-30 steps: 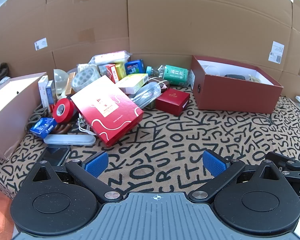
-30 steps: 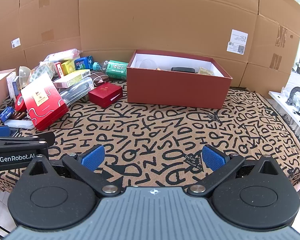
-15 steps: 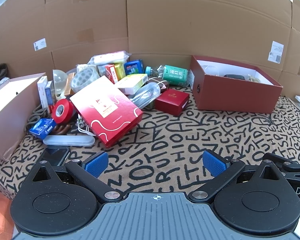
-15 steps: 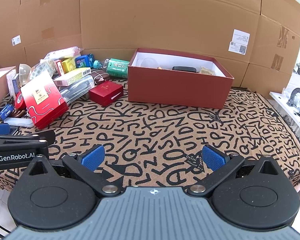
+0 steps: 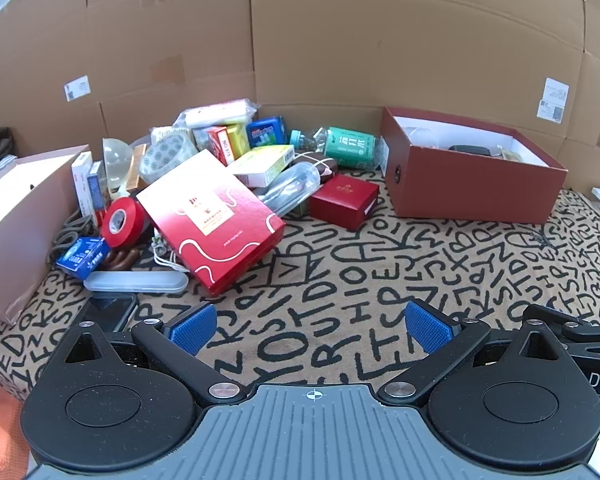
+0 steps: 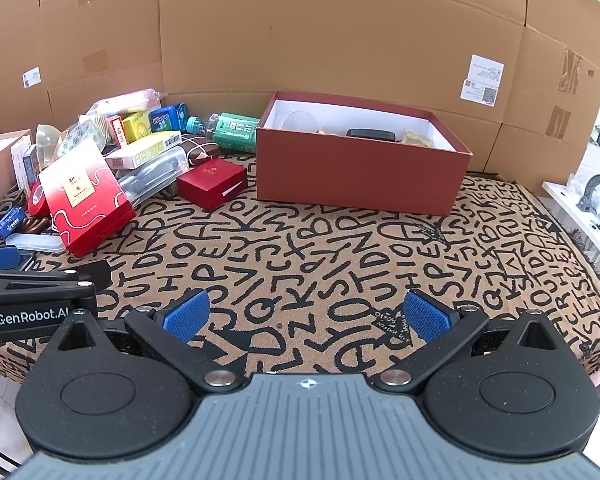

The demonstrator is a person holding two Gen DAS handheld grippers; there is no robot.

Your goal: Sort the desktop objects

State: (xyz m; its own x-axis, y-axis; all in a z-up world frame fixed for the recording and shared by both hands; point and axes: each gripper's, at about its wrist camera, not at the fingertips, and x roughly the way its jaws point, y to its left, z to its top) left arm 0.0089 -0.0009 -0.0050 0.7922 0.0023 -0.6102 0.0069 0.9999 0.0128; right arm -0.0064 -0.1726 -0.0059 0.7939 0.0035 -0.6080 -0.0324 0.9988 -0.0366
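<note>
A: Left gripper [image 5: 312,330]: jaws wide, blue pads [image 5: 189,327] spread, nothing between them. It hangs over the near part of the lettered cloth [image 5: 380,280].

B: And the clutter relative to those jaws?

A: The pile lies far and left of them, well apart. Nearest piece is the big red flat box [image 5: 212,216], tilted, resting on things beneath it. Just left of it: red tape roll [image 5: 122,222], small blue box [image 5: 83,257], clear plastic case [image 5: 136,281], dark phone [image 5: 108,314] close to the left pad.

B: Right gripper?

A: Right gripper [image 6: 306,318]: jaws also wide, holding nothing, only bare cloth between the pads. The open red shoebox [image 6: 356,178] stands far and slightly right of it, with a dark object and some small items inside; too small to name.

B: Anything in the path?

A: Small dark-red box [image 6: 211,184] sits between pile and shoebox, just left of the shoebox. Green bottle [image 6: 236,132] lies on its side behind it. A pink box [image 5: 16,220] stands at the left edge. Cardboard wall [image 6: 340,32] closes the far side.
</note>
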